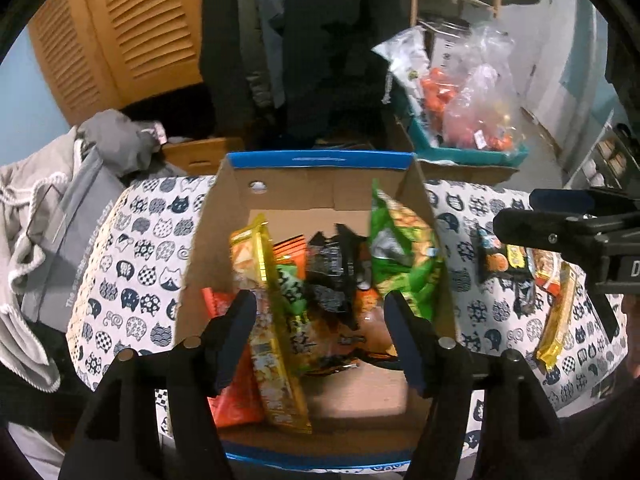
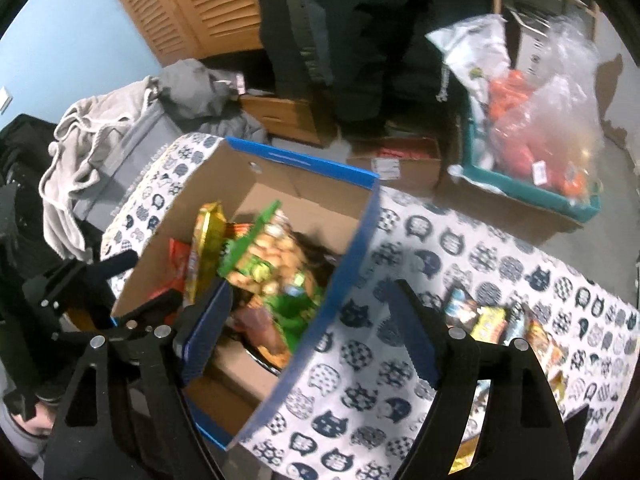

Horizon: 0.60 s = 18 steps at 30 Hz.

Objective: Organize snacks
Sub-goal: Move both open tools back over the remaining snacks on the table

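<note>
A cardboard box with a blue rim (image 1: pixel 320 160) (image 2: pixel 304 164) stands on the cat-print tablecloth (image 1: pixel 140 248) (image 2: pixel 460 248). Inside it are several snack packets: a tall yellow one (image 1: pixel 264 280) (image 2: pixel 206 240), a green one (image 1: pixel 400 248) (image 2: pixel 276 264), black ones (image 1: pixel 332 268) and an orange one (image 1: pixel 228 380). My left gripper (image 1: pixel 320 316) hangs open over the box, the yellow packet just beside its left finger. My right gripper (image 2: pixel 308 300) is open and straddles the box's right wall, empty. More loose packets (image 1: pixel 520 272) (image 2: pixel 496 320) lie on the cloth to the right.
A teal bin (image 1: pixel 460 156) (image 2: pixel 520 192) with plastic bags of orange items sits behind on the right. Grey clothes (image 1: pixel 60 200) (image 2: pixel 100 140) pile up at the left. Cardboard boxes (image 2: pixel 400 160) and dark hanging garments stand behind the table.
</note>
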Each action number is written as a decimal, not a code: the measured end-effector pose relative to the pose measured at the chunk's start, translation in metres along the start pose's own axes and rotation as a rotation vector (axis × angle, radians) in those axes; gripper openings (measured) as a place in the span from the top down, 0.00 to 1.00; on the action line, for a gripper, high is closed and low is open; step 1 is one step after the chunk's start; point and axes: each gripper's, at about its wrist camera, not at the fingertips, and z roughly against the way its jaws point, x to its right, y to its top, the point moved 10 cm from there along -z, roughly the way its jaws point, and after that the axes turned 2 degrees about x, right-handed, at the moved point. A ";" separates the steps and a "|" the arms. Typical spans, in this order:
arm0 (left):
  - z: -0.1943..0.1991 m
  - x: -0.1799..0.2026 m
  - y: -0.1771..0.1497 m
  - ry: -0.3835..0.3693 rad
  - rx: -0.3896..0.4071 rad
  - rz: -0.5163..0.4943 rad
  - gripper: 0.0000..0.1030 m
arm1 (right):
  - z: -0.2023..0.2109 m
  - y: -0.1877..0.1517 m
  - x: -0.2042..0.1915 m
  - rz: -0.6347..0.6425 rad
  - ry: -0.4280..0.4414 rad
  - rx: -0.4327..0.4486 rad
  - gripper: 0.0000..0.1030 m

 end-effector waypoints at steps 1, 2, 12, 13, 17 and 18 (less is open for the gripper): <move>0.001 0.005 0.000 -0.004 0.000 -0.011 0.34 | 0.002 -0.005 0.007 -0.009 -0.008 -0.004 0.22; 0.002 0.011 0.000 -0.008 0.000 -0.022 0.34 | 0.004 -0.008 0.012 -0.015 -0.015 -0.007 0.22; 0.010 0.058 0.003 -0.009 0.017 -0.134 0.31 | 0.025 -0.047 0.067 -0.064 -0.107 -0.028 0.22; 0.011 0.064 0.002 -0.007 0.020 -0.150 0.30 | 0.028 -0.050 0.072 -0.073 -0.112 -0.027 0.22; 0.012 0.081 0.000 -0.011 0.018 -0.186 0.27 | 0.035 -0.063 0.092 -0.108 -0.125 -0.030 0.22; 0.012 0.087 0.000 -0.015 0.015 -0.199 0.27 | 0.036 -0.066 0.096 -0.115 -0.129 -0.031 0.21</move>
